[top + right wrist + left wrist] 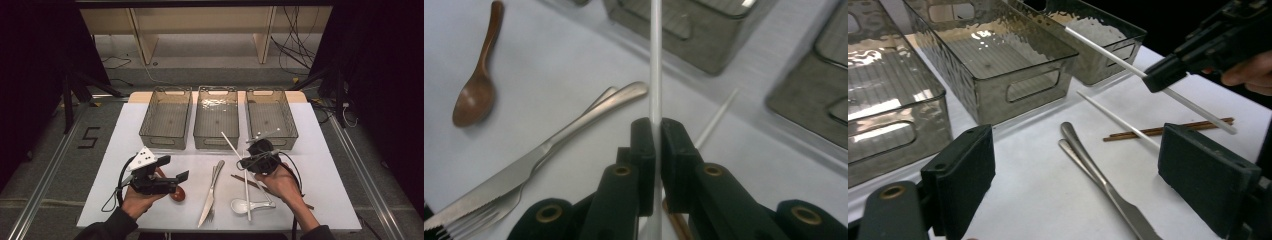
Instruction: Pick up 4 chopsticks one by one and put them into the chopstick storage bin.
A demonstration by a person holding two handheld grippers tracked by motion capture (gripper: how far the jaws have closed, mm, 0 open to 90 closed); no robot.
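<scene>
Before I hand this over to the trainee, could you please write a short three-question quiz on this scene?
1. True or false: the right gripper is shut on a white chopstick.
2. How many clear bins stand along the table's far side?
3. Which is open? A. left gripper B. right gripper

Key: 1 true; 2 three; 3 A

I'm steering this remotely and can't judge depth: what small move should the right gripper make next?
Probably carry it forward over the right bin before opening. The right gripper is shut on the white chopstick, lifted off the table just short of that bin; its twin lies on the table.
</scene>
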